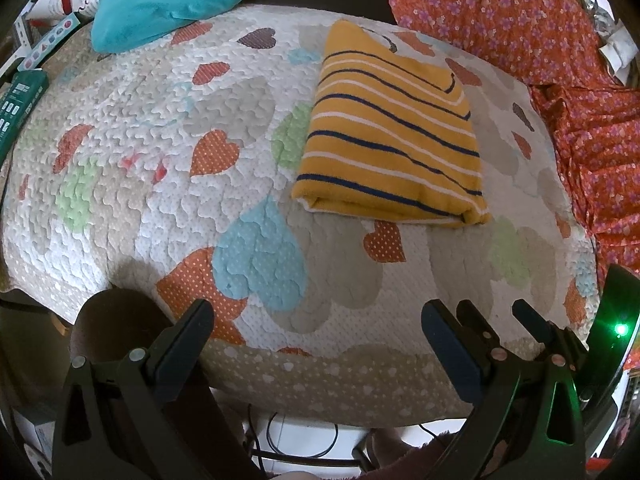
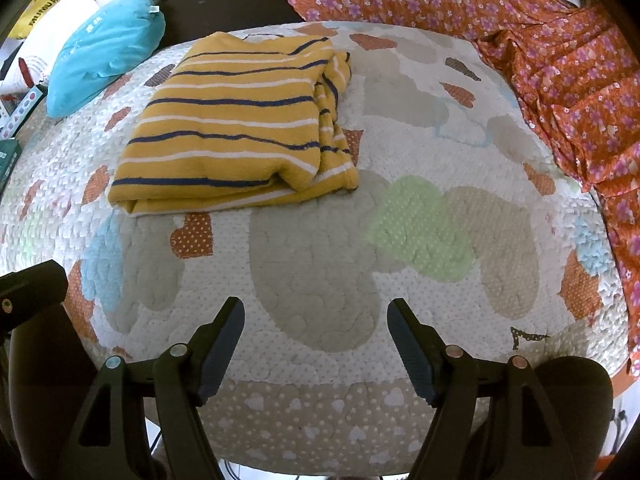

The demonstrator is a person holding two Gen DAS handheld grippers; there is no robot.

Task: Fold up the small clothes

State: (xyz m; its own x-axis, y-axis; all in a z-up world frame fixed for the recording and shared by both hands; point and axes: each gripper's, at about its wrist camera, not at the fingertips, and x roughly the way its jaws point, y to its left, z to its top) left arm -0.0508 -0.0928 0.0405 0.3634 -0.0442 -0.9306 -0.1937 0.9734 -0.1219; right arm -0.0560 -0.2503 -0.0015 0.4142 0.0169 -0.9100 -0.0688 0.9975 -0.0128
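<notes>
The striped top (image 1: 390,128) lies folded on the quilt (image 1: 160,120), toward the far side, w/ nothing on it; it is yellow w/ dark blue and white lines; in the right wrist view its right side (image 2: 332,120) looks bunched and not so neat.

It looks soft and light, prob. a bit fuzzy, so not slippery; it will bend and sag if picked up by one spot, and the layers may slide apart; nothing to break. Best to take it at the thick near edge (image 1: 384,210), where the fold is, or at two corners, one per gripper, so it stays flat; the messy right side may need a tug to smooth it.

Left gripper (image 1: 316,344) hangs over the near part of the quilt, jaws wide apart, nothing in them; right gripper (image 2: 316,344) is let go too, jaws apart, holding nothing; both well apart from the top.

No boxes or baskets for clothes that I can see; a blue pillow (image 1: 168,0) sits at the far left corner; a red flowery cloth (image 1: 540,40) lies along the right side.
</notes>
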